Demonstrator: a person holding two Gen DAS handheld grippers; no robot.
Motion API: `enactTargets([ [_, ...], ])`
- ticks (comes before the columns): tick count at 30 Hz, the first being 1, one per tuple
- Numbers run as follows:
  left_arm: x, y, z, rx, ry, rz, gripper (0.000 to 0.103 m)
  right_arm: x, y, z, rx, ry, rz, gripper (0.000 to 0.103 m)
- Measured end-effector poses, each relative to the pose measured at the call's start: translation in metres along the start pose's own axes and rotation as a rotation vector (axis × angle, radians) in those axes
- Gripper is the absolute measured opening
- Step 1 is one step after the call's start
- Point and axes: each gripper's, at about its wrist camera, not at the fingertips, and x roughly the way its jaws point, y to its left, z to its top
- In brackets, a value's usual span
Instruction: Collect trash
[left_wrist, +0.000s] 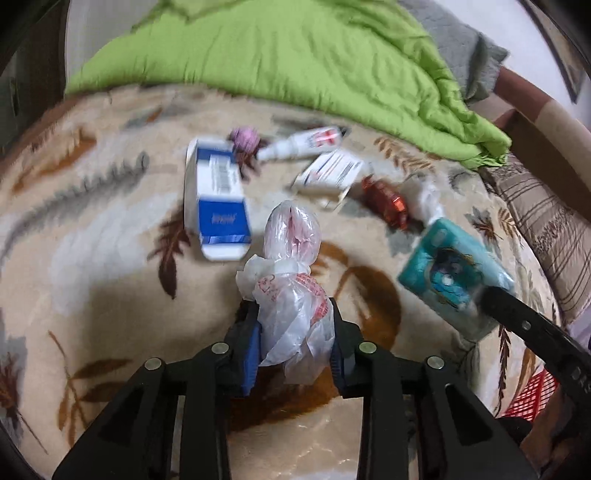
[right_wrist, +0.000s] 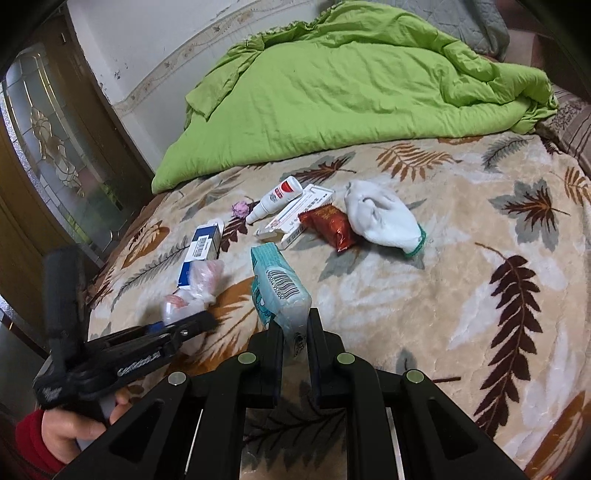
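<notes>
Leaf-patterned bedspread, left gripper clamping knotted plastic bag, right gripper pinching teal tissue pack

A bed covered by a cream blanket with a leaf print carries everything, with a crumpled green quilt heaped along its 12 o'clock edge. Near the middle lie a white spray bottle, a small pink ball at its 9 o'clock, a flat white box touching a red foil wrapper, and a white glove at the wrapper's 3 o'clock. A blue-and-white carton lies toward 8 o'clock of that cluster.
</notes>
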Motion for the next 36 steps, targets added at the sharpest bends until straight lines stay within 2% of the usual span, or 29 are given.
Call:
enactTargets([
  [2, -0.014, -0.012, -0.003, 0.053, -0.072, 0.012, 0.030, -0.002, -0.001, 0.000, 0.002, -0.012, -0.005, 0.013],
  [5, -0.025, -0.024, -0.007, 0.109, -0.136, 0.045, 0.030, -0.006, -0.003, 0.000, 0.009, -0.029, -0.013, 0.013],
  [8, -0.030, -0.030, -0.009, 0.139, -0.166, 0.055, 0.030, -0.009, -0.004, 0.000, 0.013, -0.039, -0.017, 0.013],
  [24, -0.031, -0.022, -0.008, 0.102, -0.166, 0.081, 0.030, -0.012, -0.006, 0.000, 0.018, -0.049, -0.022, 0.013],
  [36, -0.033, -0.027, -0.009, 0.128, -0.181, 0.110, 0.030, -0.011, -0.007, 0.000, 0.018, -0.046, -0.021, 0.013],
])
